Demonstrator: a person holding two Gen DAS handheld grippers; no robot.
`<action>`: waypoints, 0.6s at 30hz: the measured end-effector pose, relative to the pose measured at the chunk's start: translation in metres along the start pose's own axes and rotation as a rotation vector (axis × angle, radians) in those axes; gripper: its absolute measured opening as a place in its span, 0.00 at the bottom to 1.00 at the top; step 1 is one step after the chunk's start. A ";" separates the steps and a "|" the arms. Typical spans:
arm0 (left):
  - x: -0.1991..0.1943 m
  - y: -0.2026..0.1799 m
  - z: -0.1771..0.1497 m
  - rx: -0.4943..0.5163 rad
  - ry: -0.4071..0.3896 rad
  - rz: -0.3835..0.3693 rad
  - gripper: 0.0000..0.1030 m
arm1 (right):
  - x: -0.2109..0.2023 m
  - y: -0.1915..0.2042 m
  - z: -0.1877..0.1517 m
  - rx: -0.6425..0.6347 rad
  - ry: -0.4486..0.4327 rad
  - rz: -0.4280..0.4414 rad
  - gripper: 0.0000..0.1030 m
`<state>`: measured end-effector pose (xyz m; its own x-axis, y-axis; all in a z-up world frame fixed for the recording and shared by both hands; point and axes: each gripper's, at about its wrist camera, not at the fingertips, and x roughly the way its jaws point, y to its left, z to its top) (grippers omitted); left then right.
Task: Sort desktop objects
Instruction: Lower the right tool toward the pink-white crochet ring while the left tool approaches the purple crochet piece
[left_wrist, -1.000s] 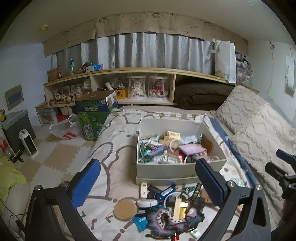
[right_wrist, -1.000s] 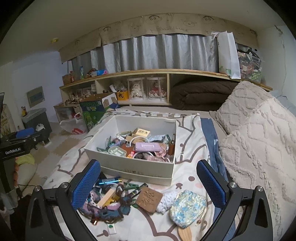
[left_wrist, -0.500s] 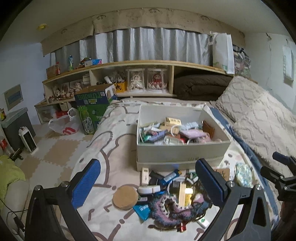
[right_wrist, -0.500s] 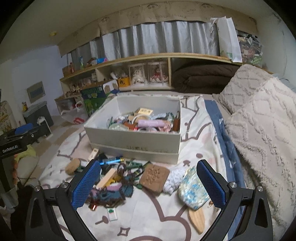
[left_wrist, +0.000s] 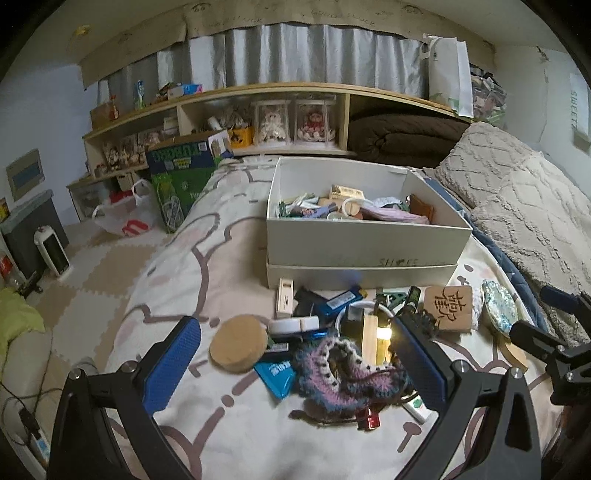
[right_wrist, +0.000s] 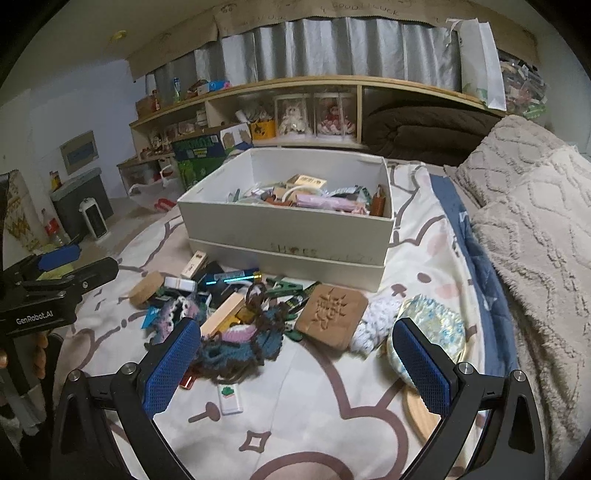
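I see both grippers, left (left_wrist: 295, 365) and right (right_wrist: 297, 363), jaws apart and empty, above a patterned bedspread (right_wrist: 325, 413); the clutter pile (left_wrist: 343, 332) lies before a white shoebox (left_wrist: 365, 240); wooden shelves (left_wrist: 258, 99) line the far wall.

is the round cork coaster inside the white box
No, the round cork coaster lies on the bedspread in front of the white cardboard box.

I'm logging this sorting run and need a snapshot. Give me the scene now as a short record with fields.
surface: bed sheet with a line pattern
container: white box, open, already holding small items
pile: loose clutter in front of the box, including a cork disc, a carved wooden square and a knitted piece
left gripper: open, above the pile, holding nothing
right gripper: open, holding nothing
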<state>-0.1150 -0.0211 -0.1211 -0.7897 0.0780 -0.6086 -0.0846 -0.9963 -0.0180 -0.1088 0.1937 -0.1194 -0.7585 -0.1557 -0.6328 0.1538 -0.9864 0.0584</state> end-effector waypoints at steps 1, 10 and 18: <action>0.002 0.001 -0.002 -0.009 0.005 0.003 1.00 | 0.003 0.000 -0.002 0.006 0.009 0.003 1.00; 0.031 -0.002 -0.021 0.023 0.070 -0.009 1.00 | 0.028 -0.005 -0.018 0.061 0.097 0.017 1.00; 0.057 -0.018 -0.023 0.051 0.112 -0.028 1.00 | 0.039 0.008 -0.022 0.013 0.106 0.022 1.00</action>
<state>-0.1441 0.0000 -0.1736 -0.7141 0.0983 -0.6931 -0.1387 -0.9903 0.0024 -0.1232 0.1809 -0.1603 -0.6835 -0.1713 -0.7096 0.1606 -0.9835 0.0827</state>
